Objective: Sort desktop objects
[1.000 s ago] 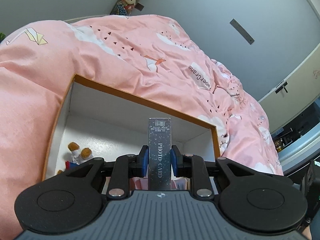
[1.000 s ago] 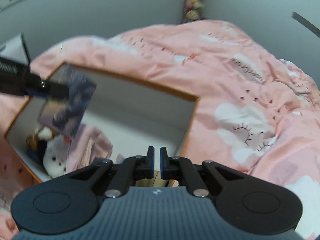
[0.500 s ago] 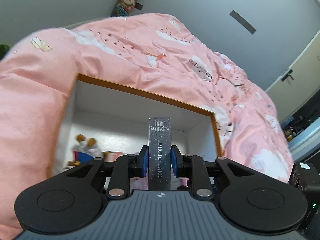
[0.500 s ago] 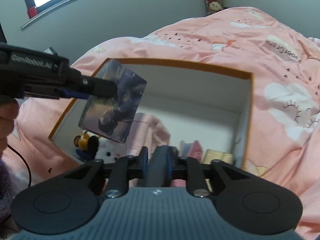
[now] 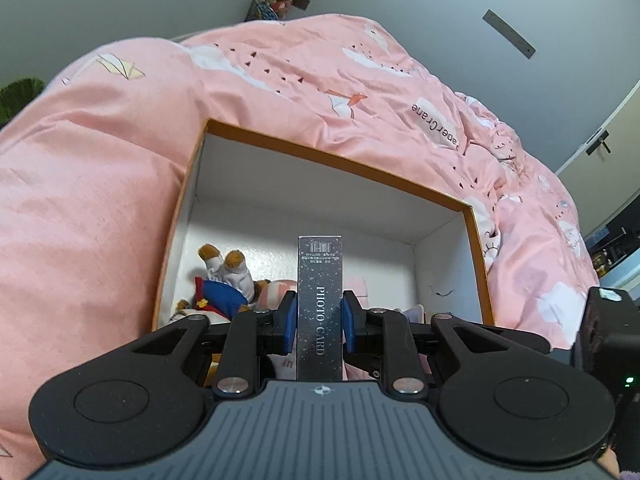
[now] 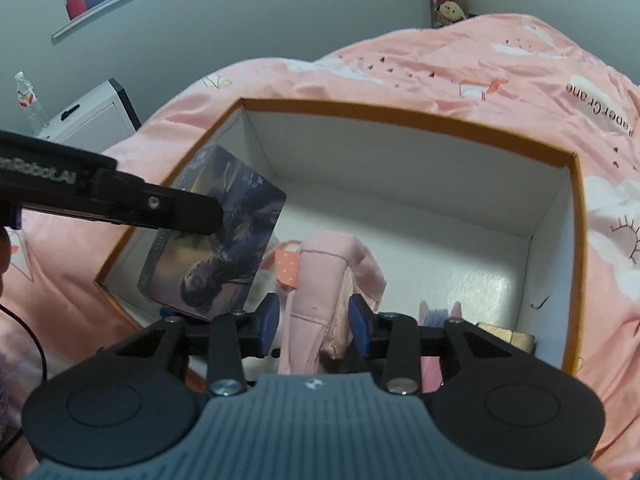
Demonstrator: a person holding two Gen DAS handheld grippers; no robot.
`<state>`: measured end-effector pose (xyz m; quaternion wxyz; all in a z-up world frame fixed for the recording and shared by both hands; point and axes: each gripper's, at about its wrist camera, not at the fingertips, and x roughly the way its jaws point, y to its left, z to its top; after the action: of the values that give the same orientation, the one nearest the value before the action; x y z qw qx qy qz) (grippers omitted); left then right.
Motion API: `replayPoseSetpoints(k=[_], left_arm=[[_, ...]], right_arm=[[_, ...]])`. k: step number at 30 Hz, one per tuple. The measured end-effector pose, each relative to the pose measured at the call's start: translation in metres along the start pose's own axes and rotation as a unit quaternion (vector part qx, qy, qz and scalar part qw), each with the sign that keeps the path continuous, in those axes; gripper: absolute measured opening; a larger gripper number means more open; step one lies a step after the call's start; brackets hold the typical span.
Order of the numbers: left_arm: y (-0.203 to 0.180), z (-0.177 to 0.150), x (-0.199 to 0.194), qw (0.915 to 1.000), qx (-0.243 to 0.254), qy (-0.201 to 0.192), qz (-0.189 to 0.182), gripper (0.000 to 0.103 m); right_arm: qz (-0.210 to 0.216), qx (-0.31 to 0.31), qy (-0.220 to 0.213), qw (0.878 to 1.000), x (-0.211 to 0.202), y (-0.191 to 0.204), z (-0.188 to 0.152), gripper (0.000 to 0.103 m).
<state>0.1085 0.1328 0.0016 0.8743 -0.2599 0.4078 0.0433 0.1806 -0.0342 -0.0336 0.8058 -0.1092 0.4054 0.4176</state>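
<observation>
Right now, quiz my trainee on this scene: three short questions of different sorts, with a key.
1. True or false: the left gripper is shut on the card box.
2. Multiple choice: the card box hangs over A) the quilt, B) the open box, C) the white cabinet.
3. Fill in: the right gripper is ____, its fingers either side of a pink cloth.

Key: 1 true. 2 B. 3 open.
</observation>
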Motion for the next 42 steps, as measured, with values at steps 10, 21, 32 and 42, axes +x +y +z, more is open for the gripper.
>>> replayPoseSetpoints(k=[10, 21, 32, 42], left_arm=[[-0.005, -0.008, 0.020, 0.9995, 0.006, 0.028, -0.012, 0.026], [-0.011, -0.012, 0.047, 0.9982, -0.003, 0.058, -0.016, 0.026], [-0.029, -0.014, 0.061, 0.9912, 0.069, 0.101, 0.050, 0.026], [-0.032, -0.018, 0.065, 0.9919, 0.057, 0.098, 0.058, 0.026]], right_arm=[[-0.013, 0.032, -0.003, 0.999, -0.007, -0.019, -0.006, 0.020], [0.002, 0.058, -0.006, 0.998, -0.009, -0.028, -0.007, 0.020], [0.016, 0.068, -0.002, 0.998, -0.011, -0.031, -0.009, 0.019], [0.030, 0.094, 0.004, 0.995, -0.010, -0.039, -0.010, 0.014]])
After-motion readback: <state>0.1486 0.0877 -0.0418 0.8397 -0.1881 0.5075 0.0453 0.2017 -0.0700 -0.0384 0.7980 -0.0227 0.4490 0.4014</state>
